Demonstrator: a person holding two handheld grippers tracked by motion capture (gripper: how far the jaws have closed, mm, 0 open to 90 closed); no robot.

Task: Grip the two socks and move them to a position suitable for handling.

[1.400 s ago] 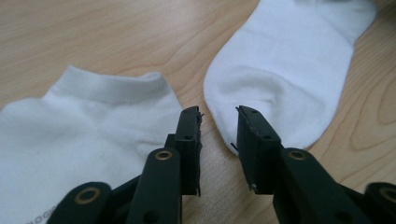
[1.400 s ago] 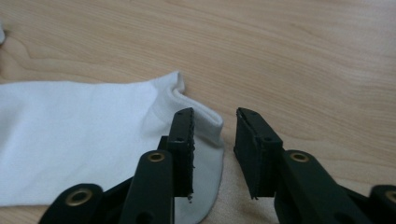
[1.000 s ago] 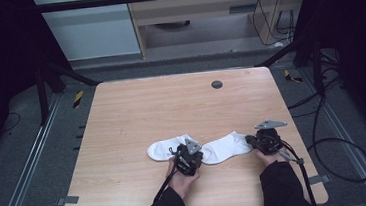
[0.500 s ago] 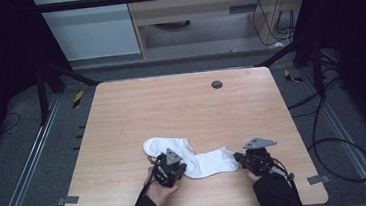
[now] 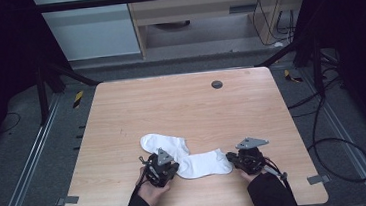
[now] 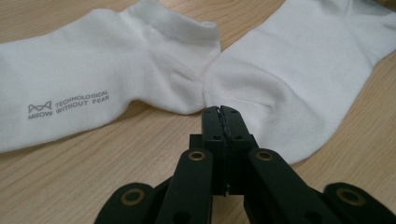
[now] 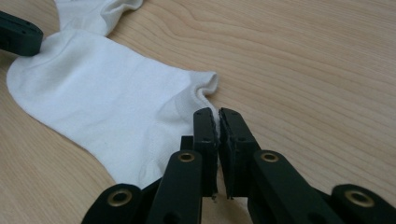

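Two white socks (image 5: pixel 185 155), flat, overlapping, near table's front edge

Soft cloth socks (image 5: pixel 204 163), wood-grain table (image 5: pixel 181 108)

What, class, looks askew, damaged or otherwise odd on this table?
Nothing is spilled or torn. The two white socks are simply not lined up: the printed sock lies angled with its edge touching the plain sock, which both claws, left claw and right claw, appear to pinch at opposite ends.

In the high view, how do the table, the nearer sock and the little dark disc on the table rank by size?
Largest to smallest:
1. table
2. nearer sock
3. dark disc
The disc lies farther from the camera, but the gap is plain.
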